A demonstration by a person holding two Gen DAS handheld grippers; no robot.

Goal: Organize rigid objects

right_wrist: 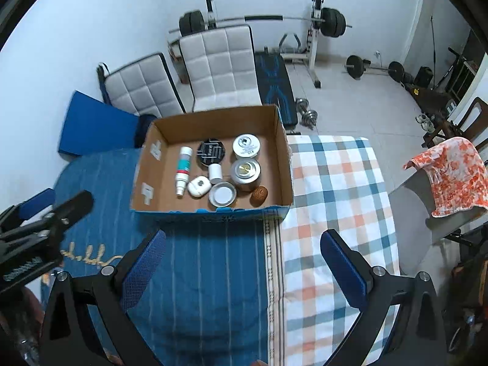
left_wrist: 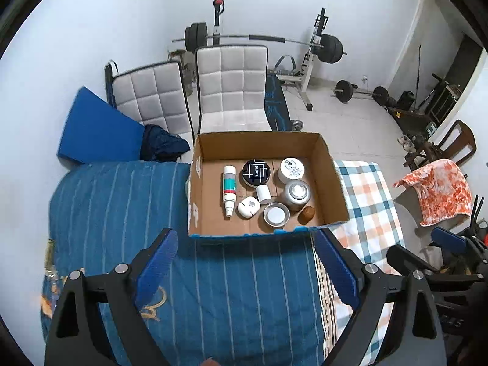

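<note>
An open cardboard box [left_wrist: 331, 180] [right_wrist: 282, 152] stands on the table. Inside lie a white spray bottle [left_wrist: 229, 189] [right_wrist: 184, 169], a black round tin [left_wrist: 257, 172] [right_wrist: 211, 152], a white jar [left_wrist: 292, 169] [right_wrist: 246, 146], a silver tin [left_wrist: 296, 194] [right_wrist: 245, 173], a small white cylinder [left_wrist: 263, 193], a white oval case [left_wrist: 248, 207] [right_wrist: 199, 186], a metal lid [left_wrist: 276, 214] [right_wrist: 222, 194] and a brown walnut-like piece [left_wrist: 306, 214] [right_wrist: 259, 195]. My left gripper [left_wrist: 245, 270] is open and empty in front of the box. My right gripper [right_wrist: 244, 270] is open and empty, nearer than the box.
The table carries a blue striped cloth [left_wrist: 122, 213] and a checked cloth [right_wrist: 335, 198]. Two white padded chairs [left_wrist: 231, 91] stand behind the box. A chair with an orange towel [right_wrist: 454, 174] is at the right. Weight equipment [left_wrist: 320, 48] stands by the far wall.
</note>
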